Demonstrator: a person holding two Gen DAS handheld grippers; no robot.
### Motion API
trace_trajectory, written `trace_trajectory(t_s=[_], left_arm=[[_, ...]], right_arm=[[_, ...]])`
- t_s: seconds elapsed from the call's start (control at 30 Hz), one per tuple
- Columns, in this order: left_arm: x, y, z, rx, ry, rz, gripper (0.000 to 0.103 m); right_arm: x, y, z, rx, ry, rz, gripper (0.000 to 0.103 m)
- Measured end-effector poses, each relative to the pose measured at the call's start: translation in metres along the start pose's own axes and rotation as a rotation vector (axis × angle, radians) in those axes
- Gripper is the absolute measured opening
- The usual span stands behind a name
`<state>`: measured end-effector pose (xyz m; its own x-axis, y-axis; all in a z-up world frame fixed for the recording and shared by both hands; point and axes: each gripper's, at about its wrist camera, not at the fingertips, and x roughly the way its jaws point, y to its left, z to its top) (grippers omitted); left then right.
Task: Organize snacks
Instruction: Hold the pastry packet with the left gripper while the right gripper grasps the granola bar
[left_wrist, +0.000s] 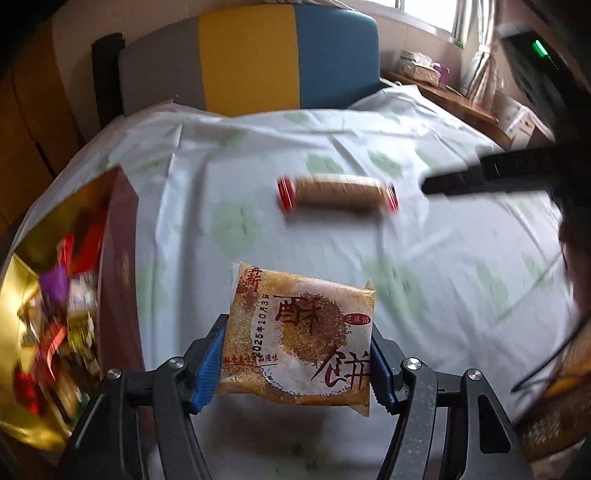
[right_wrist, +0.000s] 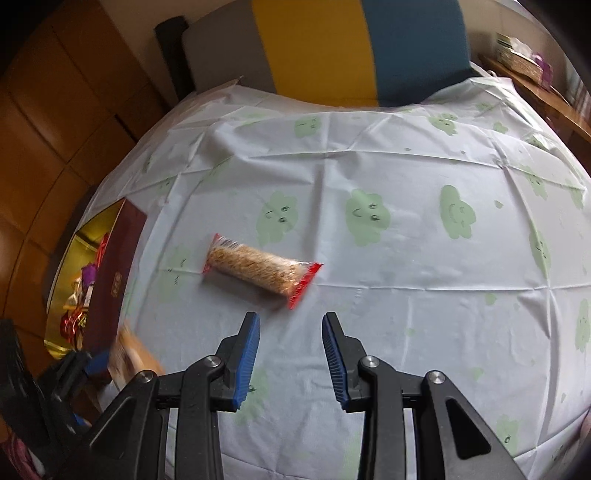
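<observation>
Left tool: the left tool (left_wrist: 297, 363) is pinching a flat sesame cake packet (left_wrist: 301, 338) between its blue pads (left_wrist: 208, 365), one pad on each side of the packet.
Sesame cake packet: it is lifted up above the bed sheet (left_wrist: 424, 266), just to the right of the snack box (left_wrist: 118, 266). It has brown Chinese letters and a date printed on it.
Right tool: the right tool (right_wrist: 291, 360) is spread apart with nothing between its blue pads (right_wrist: 247, 358). It hangs over the sheet, well to the right of the snack box.
Cracker roll: a long cracker roll (right_wrist: 260, 269) with red ends lies flat on the sheet, to the right of the snack box and apart from it. It sits just past the right tool's tips.
Snack box: a dark red box with a gold inside, at the left edge of the bed. Many shiny wrapped snacks (left_wrist: 55, 317) are already in it.
</observation>
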<state>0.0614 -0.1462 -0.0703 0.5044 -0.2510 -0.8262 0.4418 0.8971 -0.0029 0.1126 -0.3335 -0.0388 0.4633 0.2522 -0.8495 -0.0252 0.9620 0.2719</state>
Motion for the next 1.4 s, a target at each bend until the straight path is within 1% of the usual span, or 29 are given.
trace_trajectory(t_s=[0.03, 0.1, 0.13, 0.23, 0.33, 0.43, 0.47, 0.6, 0.63, 0.67, 0.7, 0.73, 0.8, 0.87, 0.97, 1.0, 1.1, 1.2, 1.3, 1.33, 1.4], left_arm=[[0.003, -0.003, -0.009, 0.007, 0.013, 0.003, 0.067], [0.01, 0.001, -0.018, -0.021, 0.031, -0.007, 0.068], [0.007, 0.003, -0.023, -0.035, -0.004, -0.017, 0.068], [0.007, 0.003, -0.024, -0.031, -0.009, -0.023, 0.068], [0.007, 0.005, -0.027, -0.026, -0.02, -0.031, 0.069], [0.006, 0.005, -0.029, -0.026, -0.033, -0.033, 0.069], [0.005, 0.006, -0.029, -0.031, -0.036, -0.038, 0.069], [0.004, 0.009, -0.032, -0.034, -0.048, -0.045, 0.07], [0.005, 0.009, -0.031, -0.035, -0.05, -0.044, 0.07], [0.005, 0.009, -0.032, -0.039, -0.052, -0.044, 0.07], [0.005, 0.009, -0.033, -0.04, -0.053, -0.044, 0.07], [0.005, 0.009, -0.033, -0.039, -0.055, -0.043, 0.07], [0.005, 0.009, -0.033, -0.04, -0.057, -0.044, 0.07], [0.005, 0.009, -0.033, -0.044, -0.057, -0.046, 0.07], [0.005, 0.009, -0.033, -0.045, -0.058, -0.044, 0.071], [0.004, 0.009, -0.033, -0.046, -0.058, -0.044, 0.071], [0.006, 0.01, -0.032, -0.049, -0.06, -0.044, 0.071], [0.006, 0.009, -0.032, -0.046, -0.06, -0.042, 0.071], [0.006, 0.009, -0.032, -0.046, -0.062, -0.04, 0.071], [0.006, 0.008, -0.032, -0.046, -0.061, -0.038, 0.071], [0.006, 0.008, -0.031, -0.047, -0.059, -0.035, 0.071]], right_arm=[[0.001, 0.004, -0.001, -0.017, 0.0, 0.006, 0.035], [0.001, 0.013, -0.003, -0.068, -0.008, 0.007, 0.035], [0.001, 0.017, -0.004, -0.086, -0.011, 0.008, 0.035], [0.003, 0.028, -0.005, -0.132, -0.001, 0.018, 0.035], [0.01, 0.045, 0.001, -0.217, 0.028, -0.005, 0.035], [0.024, 0.062, 0.013, -0.328, 0.054, -0.046, 0.035], [0.031, 0.066, 0.017, -0.363, 0.076, -0.048, 0.035], [0.063, 0.078, 0.032, -0.494, 0.166, -0.134, 0.035], [0.072, 0.08, 0.036, -0.519, 0.181, -0.193, 0.036], [0.076, 0.081, 0.04, -0.536, 0.172, -0.223, 0.039], [0.079, 0.081, 0.043, -0.548, 0.166, -0.223, 0.043], [0.083, 0.08, 0.047, -0.546, 0.176, -0.212, 0.045], [0.09, 0.076, 0.054, -0.524, 0.197, -0.203, 0.044], [0.095, 0.072, 0.056, -0.507, 0.198, -0.197, 0.043], [0.095, 0.069, 0.053, -0.488, 0.188, -0.184, 0.04], [0.093, 0.068, 0.051, -0.483, 0.184, -0.189, 0.037], [0.084, 0.064, 0.036, -0.46, 0.186, -0.186, 0.036], [0.072, 0.062, 0.015, -0.44, 0.217, -0.178, 0.036], [0.056, 0.057, -0.009, -0.39, 0.236, -0.131, 0.036], [0.051, 0.054, -0.02, -0.376, 0.233, -0.121, 0.037], [0.047, 0.052, -0.034, -0.387, 0.206, -0.124, 0.037]])
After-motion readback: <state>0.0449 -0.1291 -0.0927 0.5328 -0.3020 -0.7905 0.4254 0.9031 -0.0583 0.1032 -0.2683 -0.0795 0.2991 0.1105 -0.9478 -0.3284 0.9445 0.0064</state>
